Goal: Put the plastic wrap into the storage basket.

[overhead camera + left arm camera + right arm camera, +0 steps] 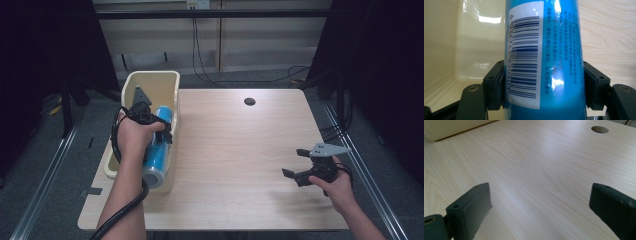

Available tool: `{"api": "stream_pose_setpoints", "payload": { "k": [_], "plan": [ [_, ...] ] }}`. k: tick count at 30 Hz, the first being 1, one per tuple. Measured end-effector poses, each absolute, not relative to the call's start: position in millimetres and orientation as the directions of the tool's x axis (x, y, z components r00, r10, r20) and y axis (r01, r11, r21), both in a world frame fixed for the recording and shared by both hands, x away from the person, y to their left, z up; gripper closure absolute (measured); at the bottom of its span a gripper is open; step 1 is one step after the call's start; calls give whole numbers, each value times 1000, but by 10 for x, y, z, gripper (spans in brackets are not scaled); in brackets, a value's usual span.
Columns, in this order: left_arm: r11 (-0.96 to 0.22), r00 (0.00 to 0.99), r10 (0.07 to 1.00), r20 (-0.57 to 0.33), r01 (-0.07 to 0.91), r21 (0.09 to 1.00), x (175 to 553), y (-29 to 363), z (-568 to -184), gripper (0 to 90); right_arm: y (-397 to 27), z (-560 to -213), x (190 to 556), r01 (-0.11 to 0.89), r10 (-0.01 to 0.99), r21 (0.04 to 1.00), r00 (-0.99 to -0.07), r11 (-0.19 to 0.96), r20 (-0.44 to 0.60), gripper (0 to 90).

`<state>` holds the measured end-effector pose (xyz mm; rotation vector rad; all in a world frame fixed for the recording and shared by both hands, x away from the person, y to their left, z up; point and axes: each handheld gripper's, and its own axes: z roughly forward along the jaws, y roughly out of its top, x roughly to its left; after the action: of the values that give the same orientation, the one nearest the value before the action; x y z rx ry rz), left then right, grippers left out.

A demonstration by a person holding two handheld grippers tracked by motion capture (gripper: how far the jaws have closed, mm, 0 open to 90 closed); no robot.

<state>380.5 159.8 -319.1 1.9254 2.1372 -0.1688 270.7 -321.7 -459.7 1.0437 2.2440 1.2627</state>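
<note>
In the high view, a pale wooden table (pixel 235 150) carries a cream plastic bin (pixel 150 85) along its left edge, and a round cable hole (pixel 249 101) sits near the far side. The left gripper (pixel 162 131), held in the person's left hand (pixel 132 140), is clamped across a blue cylindrical bottle (pixel 157 150) that lies lengthwise over the bin's right wall, its grey cap end toward the person. A black cable (pixel 117 210) trails from this gripper along the forearm. The right gripper (pixel 296 164) rests low over the table's near right part, well apart from the bin, held in the right hand (pixel 340 187) with a grey 3-cornered plate (pixel 327 149) on top; its 2 jaws are spread with bare wood between them. In the left gripper view, both black jaws press against opposite sides of the blue bottle (pixel 544 60), whose white barcode label (pixel 525 57) faces the camera; the bin's cream interior (pixel 461 45) lies to the left and the table to the right. In the right gripper view, the 2 jaws stand wide apart over bare wood (pixel 531 170), with the cable hole (pixel 600 129) far ahead and a corner of the bin (pixel 449 127) at the upper left.
</note>
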Motion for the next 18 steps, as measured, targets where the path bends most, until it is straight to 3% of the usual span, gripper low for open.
{"api": "stream_pose_setpoints", "payload": {
  "k": [18],
  "plan": [
    [150,-129,950,-284,987,56,3833,1644,-3282,321,-3200,-4611,2712,427,745,839,-666,336,40,37]
  ]
}}
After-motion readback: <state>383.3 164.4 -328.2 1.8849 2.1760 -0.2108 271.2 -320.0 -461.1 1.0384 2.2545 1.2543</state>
